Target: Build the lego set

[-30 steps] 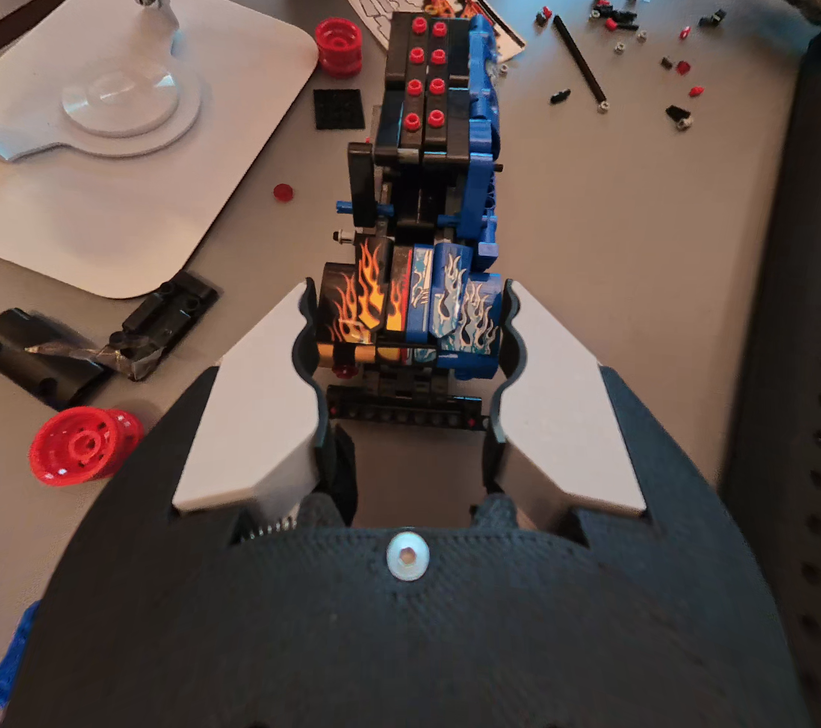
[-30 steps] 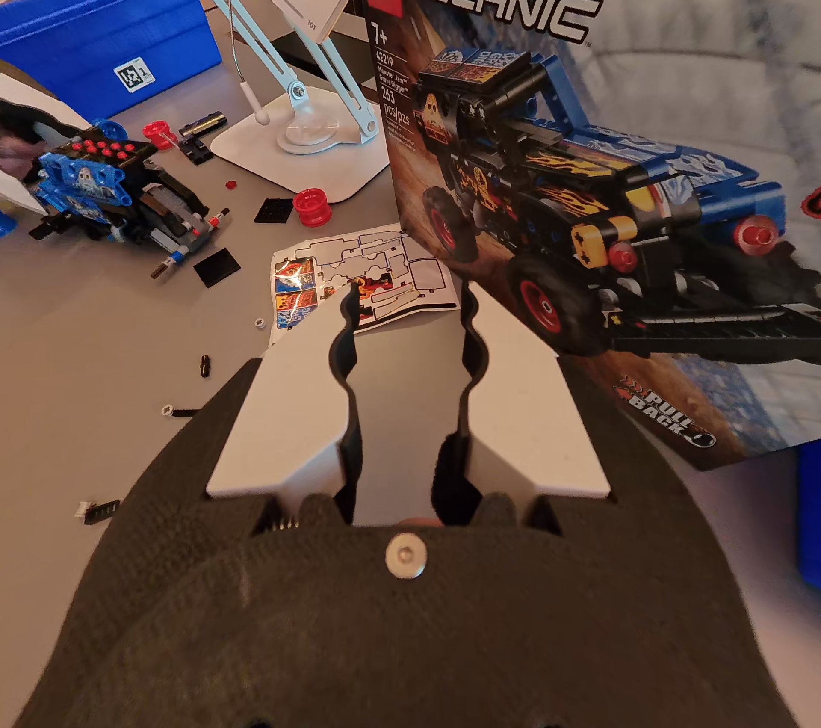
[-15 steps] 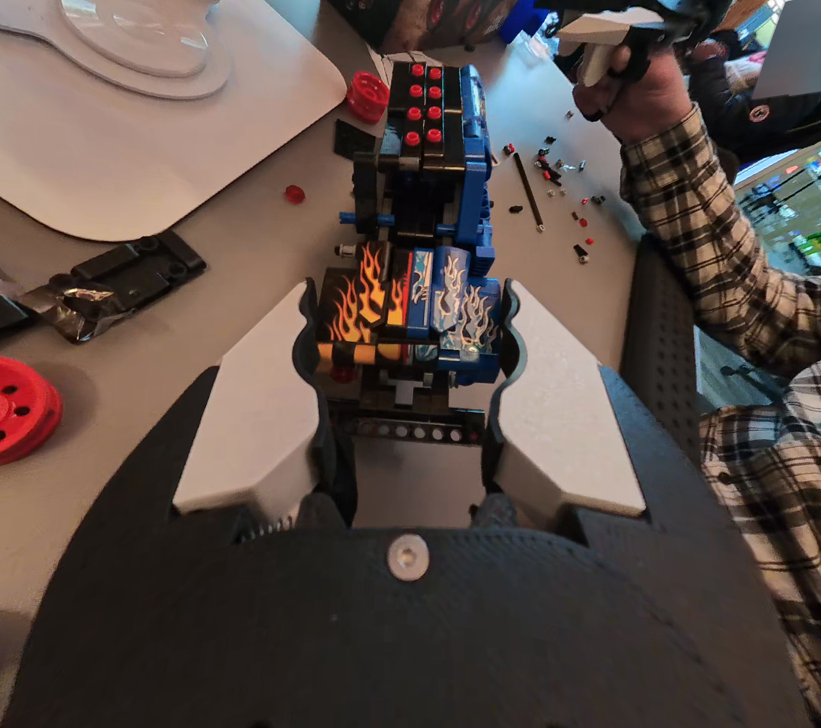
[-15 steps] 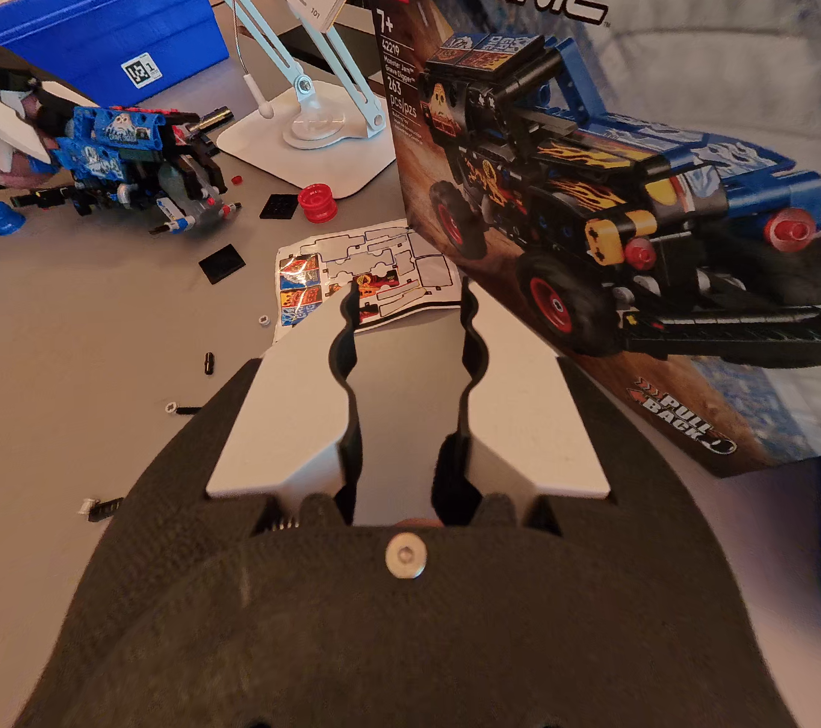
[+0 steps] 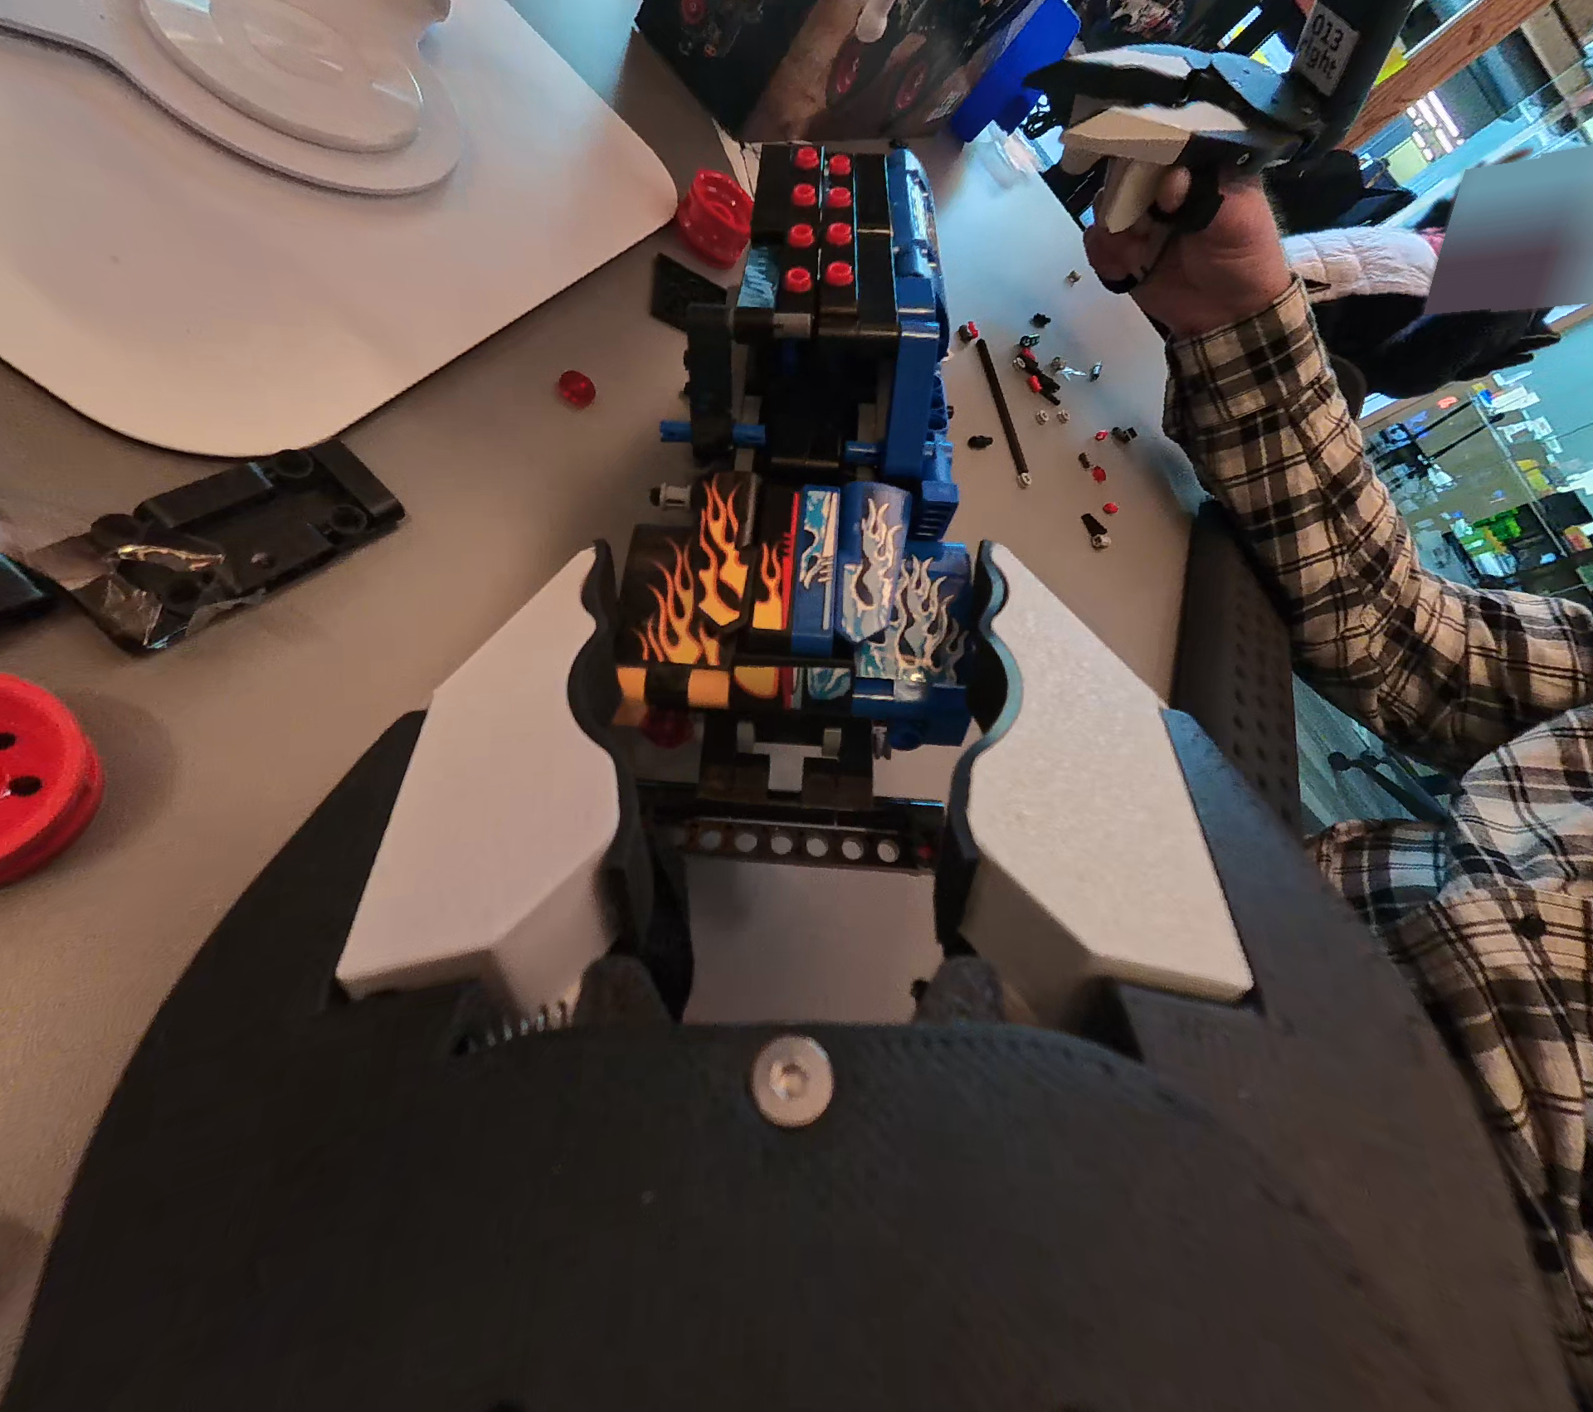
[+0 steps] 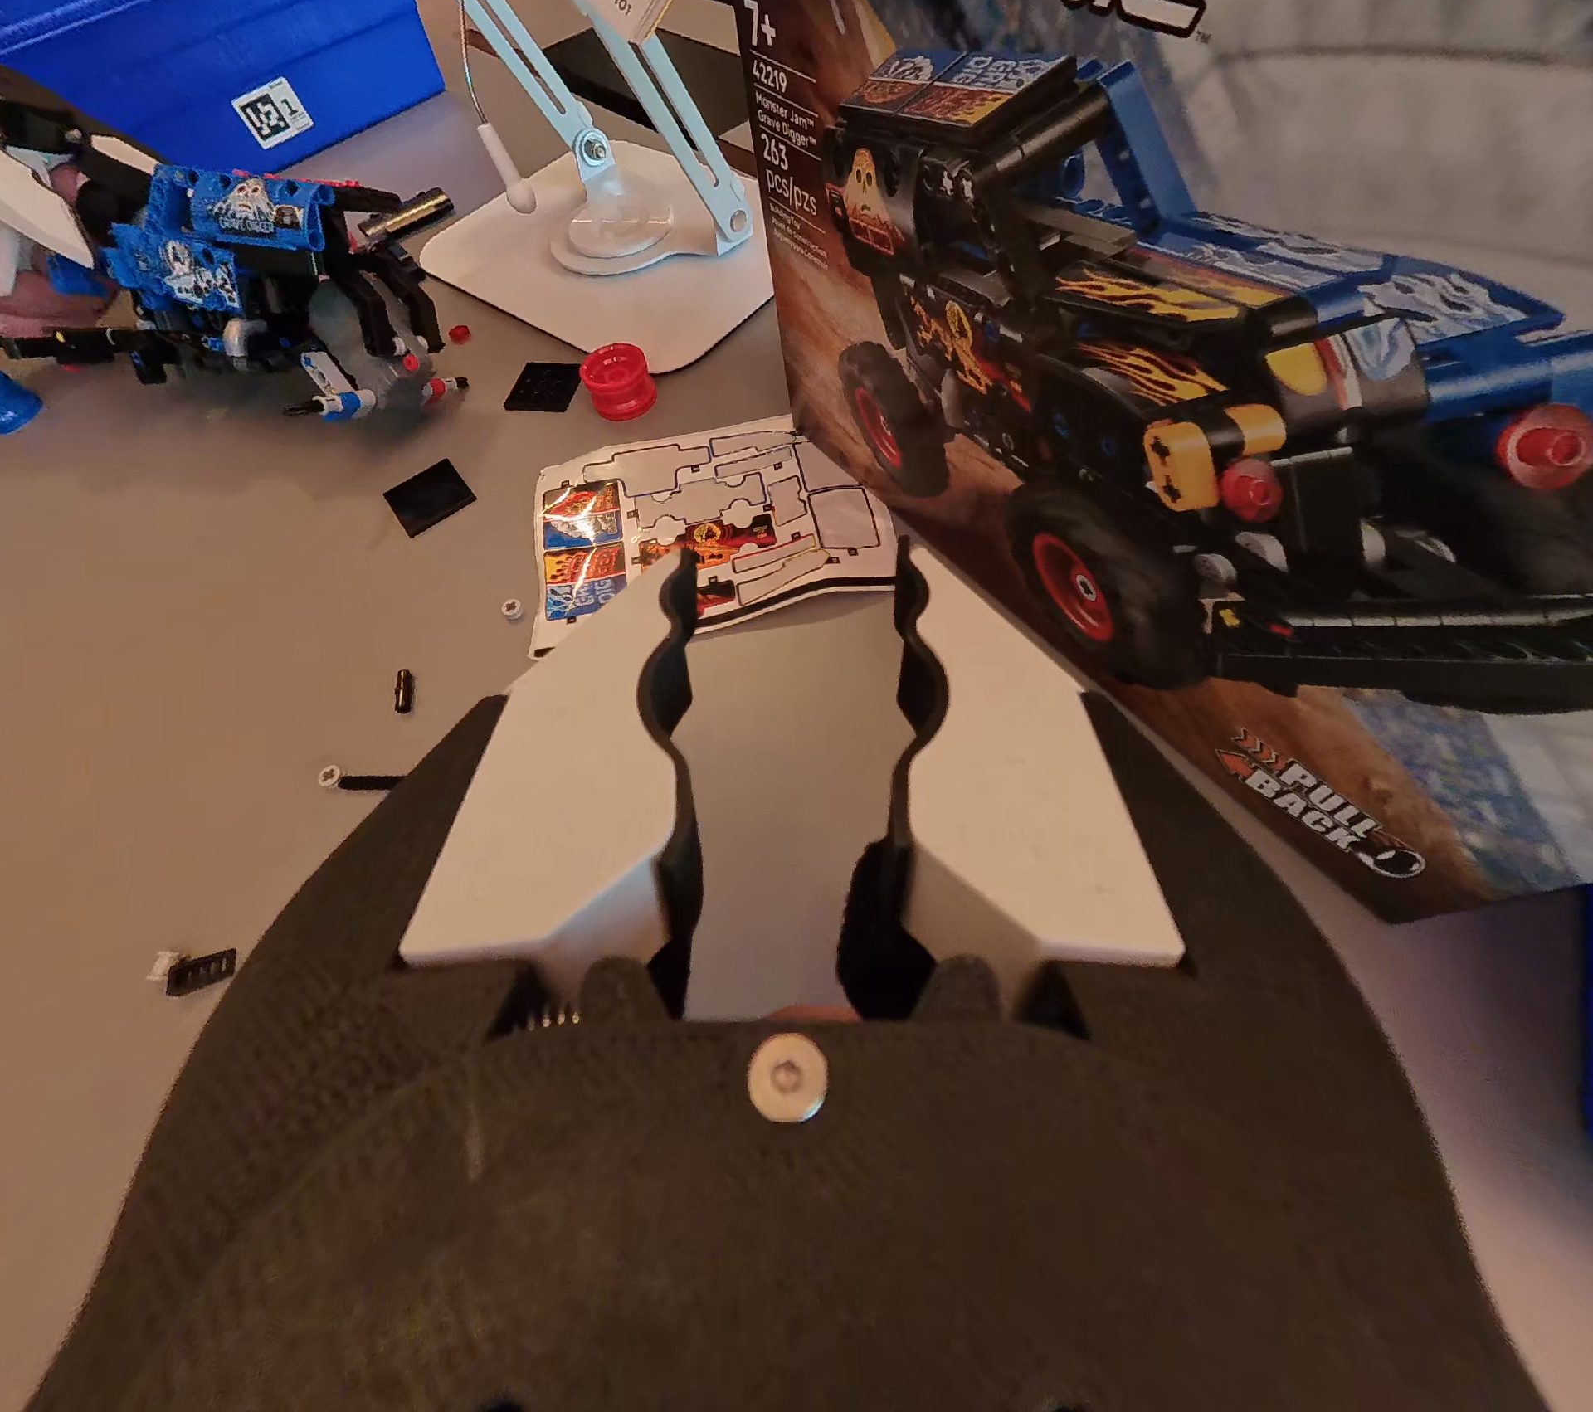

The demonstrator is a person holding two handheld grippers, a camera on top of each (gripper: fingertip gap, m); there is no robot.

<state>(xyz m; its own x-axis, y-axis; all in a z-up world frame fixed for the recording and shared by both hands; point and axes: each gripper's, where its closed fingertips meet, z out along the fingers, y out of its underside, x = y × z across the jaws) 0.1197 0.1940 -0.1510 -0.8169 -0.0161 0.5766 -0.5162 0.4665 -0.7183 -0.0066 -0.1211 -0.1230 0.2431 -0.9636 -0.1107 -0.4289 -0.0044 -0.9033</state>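
Tilting my left claw (image 5: 793, 638) up, truck model (image 5: 819, 474) lifted off the desk (image 5: 483, 526) | left claw is pinching its flame hood | right claw (image 6: 789, 599) is hovering spread, empty, beside the box (image 6: 1207, 336)

Glossy plastic on the truck model (image 5: 802, 595), flame stickers catching a sheen. Rough, grainy matt black print on the left gripper (image 5: 789, 638) body, smooth matt white on its fingers (image 5: 500, 767), one bright metal screw (image 5: 791, 1082) shining. Same coarse black texture and white finger faces on the right gripper (image 6: 789, 595). Shiny printed cardboard on the box (image 6: 1207, 336). Glossy paper on the sticker sheet (image 6: 715, 534), glare across it. Smooth matt grey tabletop (image 6: 215, 595). Smooth white-coated base on the stand (image 5: 259, 164). Woven plaid cloth on the sleeve (image 5: 1345, 534). Shiny red plastic wheel hub (image 6: 616, 379).
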